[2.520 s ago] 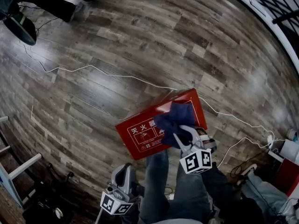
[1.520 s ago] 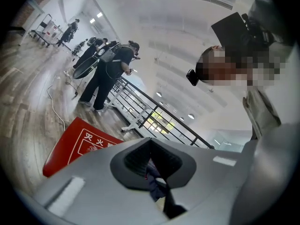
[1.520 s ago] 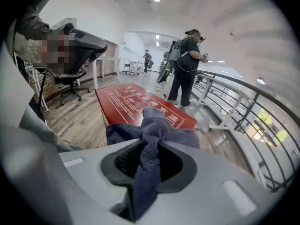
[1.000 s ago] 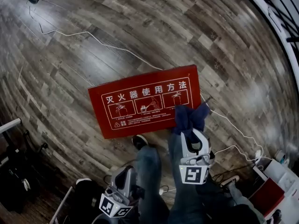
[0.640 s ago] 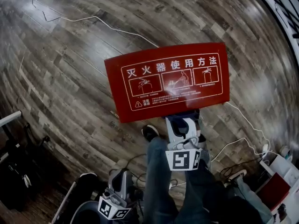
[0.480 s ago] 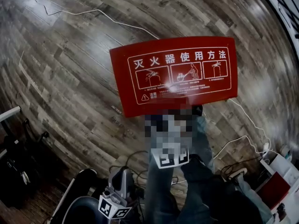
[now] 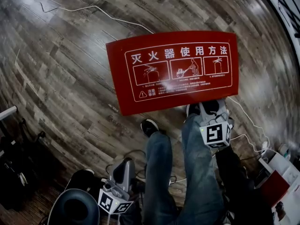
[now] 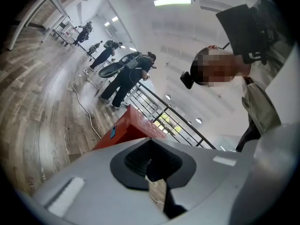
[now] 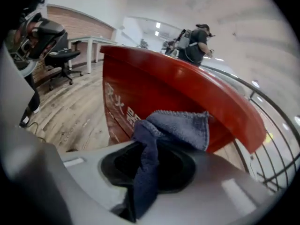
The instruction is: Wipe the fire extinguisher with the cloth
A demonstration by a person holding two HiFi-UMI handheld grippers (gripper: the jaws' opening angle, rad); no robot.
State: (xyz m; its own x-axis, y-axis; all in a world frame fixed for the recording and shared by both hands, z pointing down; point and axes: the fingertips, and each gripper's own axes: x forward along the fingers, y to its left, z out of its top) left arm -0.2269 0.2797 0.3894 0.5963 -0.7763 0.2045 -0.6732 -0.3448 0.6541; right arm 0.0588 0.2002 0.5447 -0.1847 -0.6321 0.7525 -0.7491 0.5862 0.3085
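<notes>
The red fire extinguisher box [image 7: 173, 69] lies on the wood floor, its white-printed instruction face up. My right gripper [image 7: 209, 109] hangs at the box's near right edge, pointing down at the floor. In the right gripper view it [image 9: 150, 168] is shut on a blue cloth [image 9: 176, 128], which bunches out of the jaws against the box's red side [image 9: 150, 86]. The cloth is hidden in the head view. My left gripper [image 7: 123, 167] hangs low at the bottom left, away from the box, shut and holding nothing [image 8: 152, 165]. The box [image 8: 126, 128] shows beyond it.
The person's jeans legs [image 7: 161, 172] and a black shoe [image 7: 149, 125] stand just before the box. A white cable [image 7: 93, 11] runs over the floor behind it. A dark round chair seat [image 7: 75, 210] is at the bottom left, cartons [image 7: 274, 172] at the right. People [image 8: 126, 76] stand by a railing.
My right gripper with the cloth has come off the box's top face and sunk beside its near right edge. The left gripper has shifted only a little at the bottom left.
</notes>
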